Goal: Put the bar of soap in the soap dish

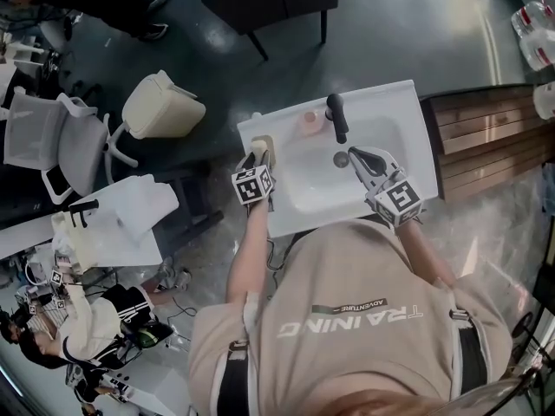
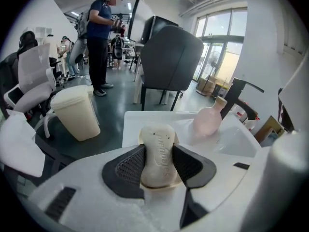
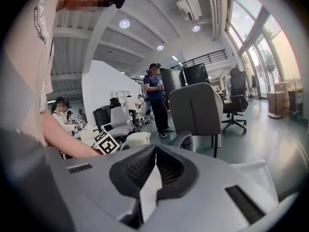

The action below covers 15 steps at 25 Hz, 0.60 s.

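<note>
A cream bar of soap (image 2: 158, 156) stands on end between the dark pads of my left gripper (image 2: 159, 164), which is shut on it. Around its base and sides shows the cream rim of the soap dish (image 2: 141, 137); whether the soap touches the dish I cannot tell. In the head view my left gripper (image 1: 260, 154) holds the soap (image 1: 264, 149) over the dish (image 1: 259, 139) on the left rim of the white sink (image 1: 395, 102). My right gripper (image 1: 356, 155) hangs above the basin, shut and empty, its jaws pressed together (image 3: 153, 164).
A black faucet (image 1: 336, 116) and a pink bottle (image 1: 310, 121) stand at the sink's back edge, with the drain (image 1: 341, 159) below them. A cream bin (image 1: 161, 104) and white chairs (image 1: 54, 137) are to the left, and a wooden counter (image 1: 486, 137) to the right. People stand around.
</note>
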Each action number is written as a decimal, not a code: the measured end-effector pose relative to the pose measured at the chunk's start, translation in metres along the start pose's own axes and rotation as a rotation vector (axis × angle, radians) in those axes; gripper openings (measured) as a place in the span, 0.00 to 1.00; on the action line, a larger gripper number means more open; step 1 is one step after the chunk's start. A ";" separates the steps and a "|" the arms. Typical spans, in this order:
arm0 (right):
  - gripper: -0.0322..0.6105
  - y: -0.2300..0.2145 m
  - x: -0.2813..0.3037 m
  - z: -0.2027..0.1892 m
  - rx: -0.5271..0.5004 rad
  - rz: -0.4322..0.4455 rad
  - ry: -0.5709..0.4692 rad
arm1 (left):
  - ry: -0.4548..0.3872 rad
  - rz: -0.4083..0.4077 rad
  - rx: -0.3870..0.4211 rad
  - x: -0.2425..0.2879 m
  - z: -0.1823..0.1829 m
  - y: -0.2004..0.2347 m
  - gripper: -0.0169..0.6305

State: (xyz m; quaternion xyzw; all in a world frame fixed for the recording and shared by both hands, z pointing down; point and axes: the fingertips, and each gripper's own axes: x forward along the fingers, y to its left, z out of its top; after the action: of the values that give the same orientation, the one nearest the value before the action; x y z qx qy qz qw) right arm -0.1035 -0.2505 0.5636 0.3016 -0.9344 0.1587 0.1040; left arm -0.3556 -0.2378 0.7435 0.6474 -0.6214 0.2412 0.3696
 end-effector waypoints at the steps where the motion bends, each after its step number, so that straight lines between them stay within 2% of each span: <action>1: 0.07 0.000 0.001 0.000 0.001 0.001 -0.003 | 0.009 0.007 0.000 0.002 0.000 0.000 0.30; 6: 0.07 0.000 0.000 0.000 0.001 0.004 -0.011 | 0.008 0.020 -0.028 0.002 0.002 -0.001 0.30; 11: 0.07 -0.001 -0.002 -0.001 0.000 0.000 -0.011 | -0.011 0.017 -0.017 -0.004 0.008 -0.006 0.29; 15: 0.07 -0.001 -0.002 0.002 -0.008 0.006 -0.016 | -0.062 0.017 -0.021 -0.015 0.015 -0.010 0.29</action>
State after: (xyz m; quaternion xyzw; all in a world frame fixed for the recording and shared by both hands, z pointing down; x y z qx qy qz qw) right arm -0.1017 -0.2505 0.5614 0.2999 -0.9366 0.1530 0.0970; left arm -0.3496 -0.2402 0.7206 0.6454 -0.6405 0.2174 0.3548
